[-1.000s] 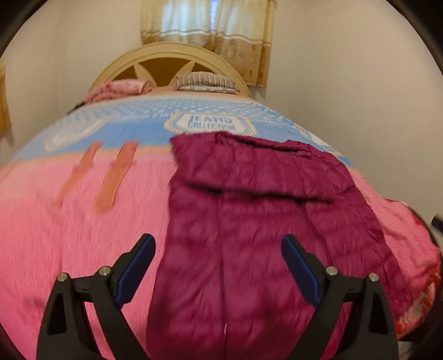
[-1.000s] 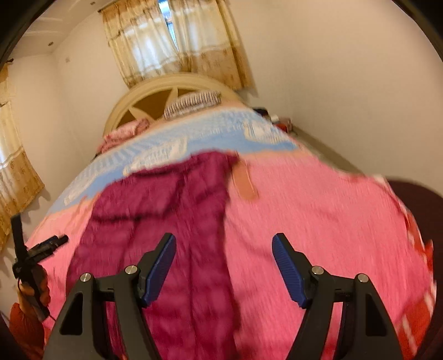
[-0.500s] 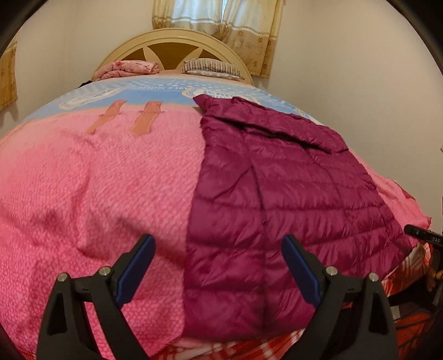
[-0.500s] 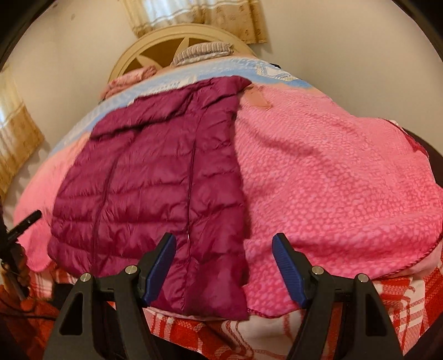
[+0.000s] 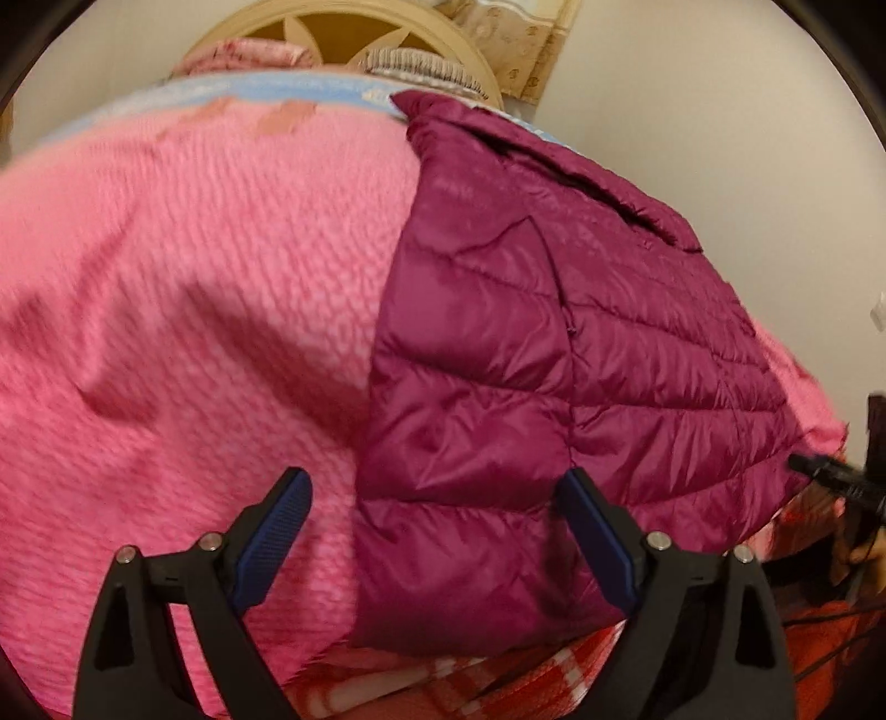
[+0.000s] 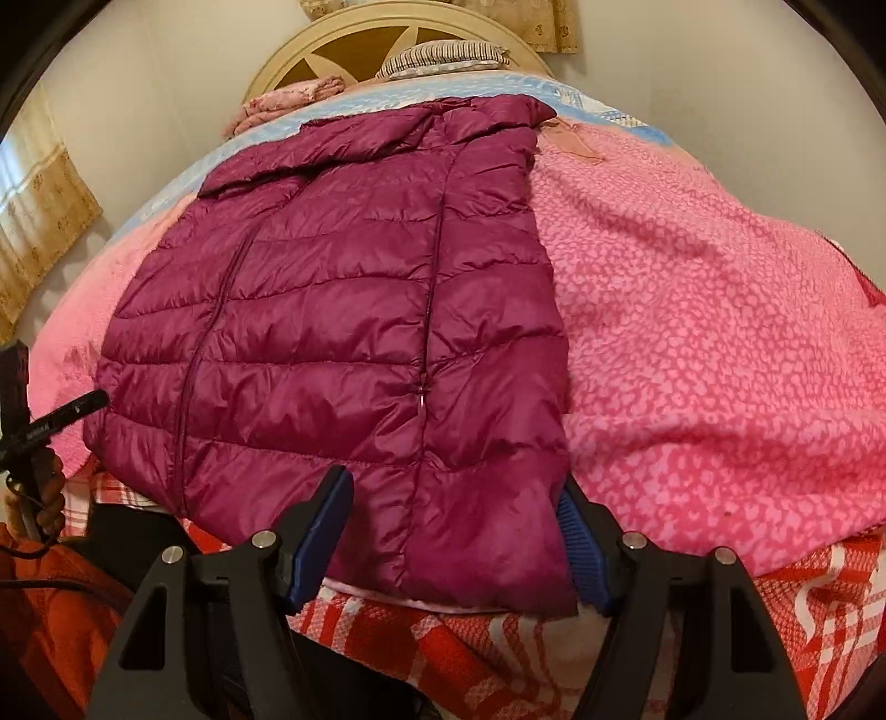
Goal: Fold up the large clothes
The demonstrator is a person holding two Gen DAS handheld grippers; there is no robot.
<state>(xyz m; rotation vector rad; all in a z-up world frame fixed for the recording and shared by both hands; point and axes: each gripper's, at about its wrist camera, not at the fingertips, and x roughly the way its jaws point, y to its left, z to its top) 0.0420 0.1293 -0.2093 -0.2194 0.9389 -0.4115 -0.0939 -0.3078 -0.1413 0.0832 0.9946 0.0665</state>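
A maroon quilted puffer jacket (image 5: pixel 515 354) lies flat on a pink bed blanket (image 5: pixel 194 310), collar towards the headboard, hem hanging over the bed's near edge. In the right wrist view the jacket (image 6: pixel 343 310) shows its zip line. My left gripper (image 5: pixel 437 515) is open and empty, its jaws either side of the jacket's left hem corner. My right gripper (image 6: pixel 454 526) is open and empty, its jaws either side of the jacket's right hem corner.
A cream headboard (image 6: pixel 387 39) with a striped pillow (image 6: pixel 443 55) stands at the far end. A red-and-white checked sheet (image 6: pixel 470 653) hangs below the bed's near edge. The other gripper's black tip (image 6: pixel 50 426) shows at the left, and curtains (image 6: pixel 39 210) hang beyond.
Both grippers have dropped lower and closer to the jacket's hem at the bed's near edge. The jacket lies as before. Both stay open.
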